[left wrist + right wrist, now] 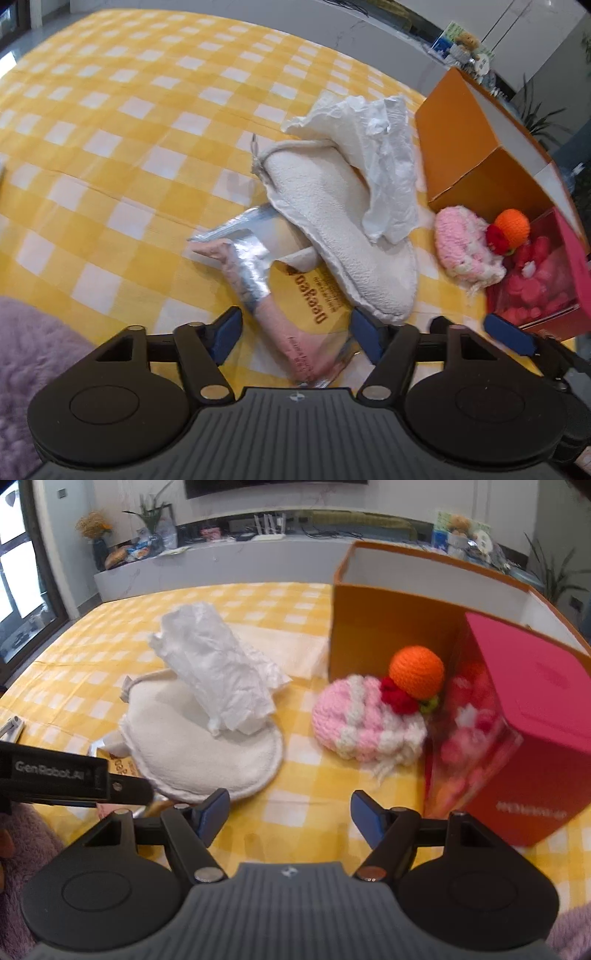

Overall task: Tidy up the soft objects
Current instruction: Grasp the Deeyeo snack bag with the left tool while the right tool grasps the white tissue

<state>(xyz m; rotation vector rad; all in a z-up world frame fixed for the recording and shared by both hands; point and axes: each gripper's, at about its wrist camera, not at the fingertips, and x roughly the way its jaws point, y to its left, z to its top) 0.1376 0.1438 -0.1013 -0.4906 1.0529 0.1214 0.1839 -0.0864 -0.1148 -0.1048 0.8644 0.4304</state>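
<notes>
A white fleecy pad (343,236) (199,753) lies on the yellow checked cloth with crumpled white tissue paper (380,162) (218,672) on top. A pink-and-white crocheted piece (465,251) (362,720) with an orange ball (511,223) (417,672) and a red bit lies by the boxes. A clear foil packet (266,288) lies under the pad's near edge. My left gripper (295,336) is open, just above the packet. My right gripper (290,816) is open and empty, short of the crocheted piece. Its blue pad shows in the left wrist view (509,336).
An open orange cardboard box (476,147) (388,627) stands behind the crocheted piece. A pink box (546,280) (517,731) with a clear front stands at right. A purple fluffy fabric (33,354) lies at the near left. The left gripper's body (55,771) crosses the right wrist view.
</notes>
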